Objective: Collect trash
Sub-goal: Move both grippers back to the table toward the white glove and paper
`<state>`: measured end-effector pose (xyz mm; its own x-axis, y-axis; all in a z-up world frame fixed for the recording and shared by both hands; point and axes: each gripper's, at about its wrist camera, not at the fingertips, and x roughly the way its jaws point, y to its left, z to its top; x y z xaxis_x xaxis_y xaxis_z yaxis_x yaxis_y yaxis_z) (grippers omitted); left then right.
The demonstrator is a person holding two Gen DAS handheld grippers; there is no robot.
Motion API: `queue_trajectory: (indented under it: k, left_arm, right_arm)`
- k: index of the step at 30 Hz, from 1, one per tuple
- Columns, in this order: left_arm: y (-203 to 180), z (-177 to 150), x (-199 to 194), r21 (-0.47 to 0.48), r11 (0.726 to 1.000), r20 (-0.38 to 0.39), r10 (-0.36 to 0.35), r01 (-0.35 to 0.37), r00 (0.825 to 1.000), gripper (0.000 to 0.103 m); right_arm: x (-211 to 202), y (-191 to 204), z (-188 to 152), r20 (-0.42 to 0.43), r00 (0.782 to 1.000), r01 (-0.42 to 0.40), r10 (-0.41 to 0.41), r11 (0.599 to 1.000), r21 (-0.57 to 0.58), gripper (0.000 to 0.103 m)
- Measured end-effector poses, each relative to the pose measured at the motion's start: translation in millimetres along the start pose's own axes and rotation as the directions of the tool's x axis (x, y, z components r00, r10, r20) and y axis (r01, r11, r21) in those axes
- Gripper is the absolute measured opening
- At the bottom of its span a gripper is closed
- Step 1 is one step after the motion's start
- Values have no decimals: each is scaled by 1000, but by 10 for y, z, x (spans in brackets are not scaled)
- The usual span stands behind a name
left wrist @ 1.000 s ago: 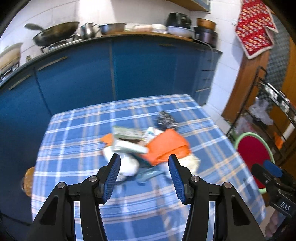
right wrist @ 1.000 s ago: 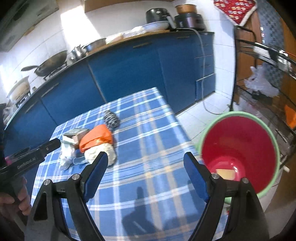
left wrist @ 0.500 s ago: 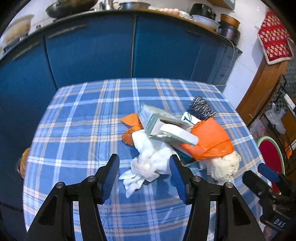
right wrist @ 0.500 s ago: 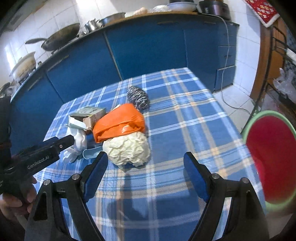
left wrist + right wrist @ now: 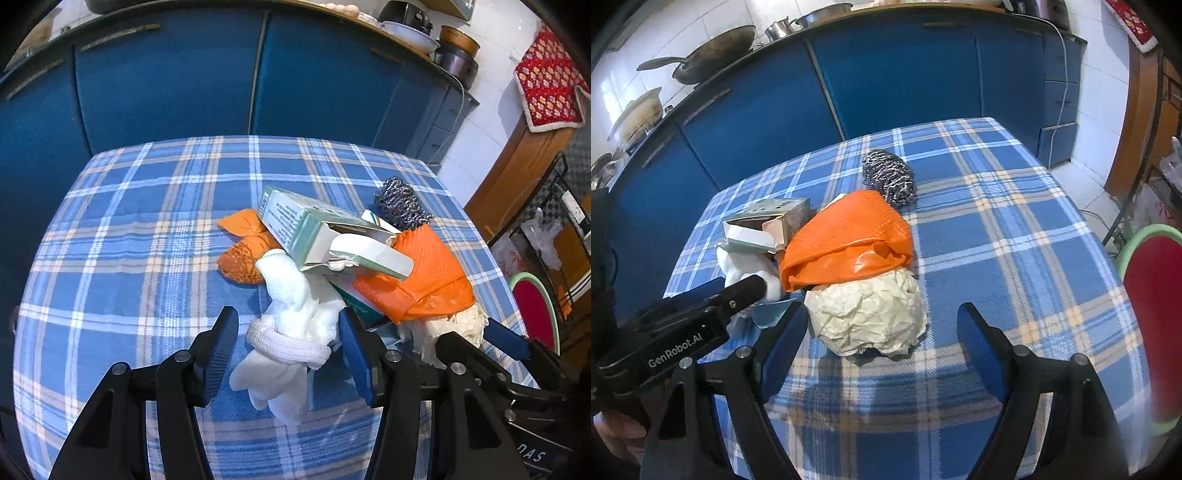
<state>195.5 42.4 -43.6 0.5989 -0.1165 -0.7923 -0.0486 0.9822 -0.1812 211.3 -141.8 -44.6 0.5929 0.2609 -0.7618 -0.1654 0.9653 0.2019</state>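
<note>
Your left gripper [image 5: 288, 354] has its jaws partly open around the white glove [image 5: 295, 325]; the right-hand pad sits against the cloth, the other stands just clear, so nothing is gripped yet. Your right gripper [image 5: 882, 350] stands wide open and empty, with the paper ball [image 5: 868, 317] lying between its pads and slightly beyond them. Push each pair a little deeper before you squeeze, so the pads take the bulk and not a loose edge. Keep the left pads on the glove's cuff, low centre of frame, clear of the box [image 5: 325, 236] leaning on it above. The orange bag [image 5: 846, 240] drapes over the paper ball's far side, so lift slowly. The bin [image 5: 1152, 317] waits at the right edge.
</note>
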Motion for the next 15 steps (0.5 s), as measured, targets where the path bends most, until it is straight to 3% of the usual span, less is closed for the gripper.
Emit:
queue_trajectory:
  k: [3, 8, 15]
  left_arm:
    - [-4, -3, 17, 0, 1000, -2, -6, 6, 1000, 58]
    - [14, -13, 49, -7, 1000, -9, -23, 23, 1000, 58]
    - [2, -37, 43, -6, 1000, -6, -30, 30, 1000, 46]
  right_arm:
    - [25, -9, 2, -6, 1000, -16, 16, 1000, 6, 80]
    - [77, -37, -12, -32, 997, -62, 63, 997, 34, 65]
    - [77, -55, -14, -31, 996, -84, 85, 995, 52, 59]
